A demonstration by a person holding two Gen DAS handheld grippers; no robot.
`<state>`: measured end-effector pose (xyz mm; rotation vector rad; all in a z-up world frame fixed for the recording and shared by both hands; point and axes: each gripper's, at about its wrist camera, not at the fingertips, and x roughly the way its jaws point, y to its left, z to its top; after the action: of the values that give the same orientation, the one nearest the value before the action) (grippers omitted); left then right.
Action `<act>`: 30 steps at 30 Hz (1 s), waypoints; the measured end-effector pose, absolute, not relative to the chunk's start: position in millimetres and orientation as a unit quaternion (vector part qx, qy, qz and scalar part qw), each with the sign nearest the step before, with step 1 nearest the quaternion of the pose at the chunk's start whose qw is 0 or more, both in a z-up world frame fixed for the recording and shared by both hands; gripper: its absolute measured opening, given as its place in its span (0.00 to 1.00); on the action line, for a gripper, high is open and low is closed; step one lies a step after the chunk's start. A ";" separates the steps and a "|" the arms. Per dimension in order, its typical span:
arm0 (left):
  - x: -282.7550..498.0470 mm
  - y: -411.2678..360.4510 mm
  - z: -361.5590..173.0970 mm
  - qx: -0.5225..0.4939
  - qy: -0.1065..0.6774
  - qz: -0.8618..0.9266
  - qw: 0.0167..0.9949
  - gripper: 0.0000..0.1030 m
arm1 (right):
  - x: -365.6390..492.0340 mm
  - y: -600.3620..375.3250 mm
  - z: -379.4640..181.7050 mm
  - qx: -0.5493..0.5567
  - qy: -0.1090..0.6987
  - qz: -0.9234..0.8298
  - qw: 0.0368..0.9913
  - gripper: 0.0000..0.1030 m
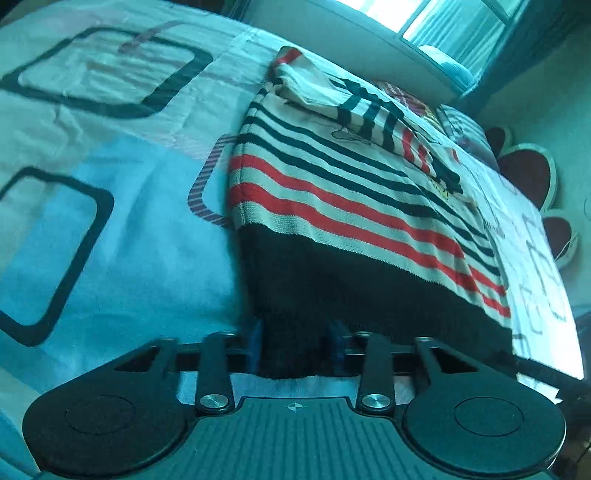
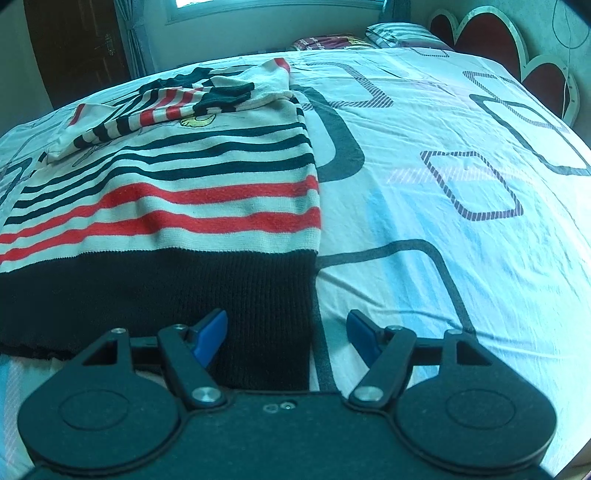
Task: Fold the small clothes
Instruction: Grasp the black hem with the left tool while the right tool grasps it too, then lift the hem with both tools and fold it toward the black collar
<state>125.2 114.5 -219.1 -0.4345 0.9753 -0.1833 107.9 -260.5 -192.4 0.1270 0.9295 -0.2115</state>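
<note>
A small knit sweater [image 1: 332,206] with white, red and dark stripes and a black hem lies flat on the bed, its sleeves folded across the chest. It also shows in the right wrist view [image 2: 177,192]. My left gripper [image 1: 297,343] straddles the black hem near its left corner, with the blue fingertips [image 1: 255,343] on either side of the fabric and a gap still between them. My right gripper [image 2: 286,336] is open over the hem's right corner, one blue fingertip [image 2: 210,332] above the black hem and the other above the sheet.
The bed sheet [image 2: 461,206] is pale with dark rounded-square patterns. A heart-shaped headboard [image 2: 495,40] and pillows [image 2: 399,33] lie at the far end. A window [image 1: 461,26] and curtain are beyond the bed.
</note>
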 end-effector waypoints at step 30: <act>334.9 78.8 -119.3 -0.195 0.301 -0.140 0.923 0.08 | 298.3 -300.2 -96.0 0.220 0.312 0.022 0.924 0.10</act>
<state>334.9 78.8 -119.3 -0.4002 0.6172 -0.2884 298.3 -300.2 -96.0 0.4512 0.6393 0.0460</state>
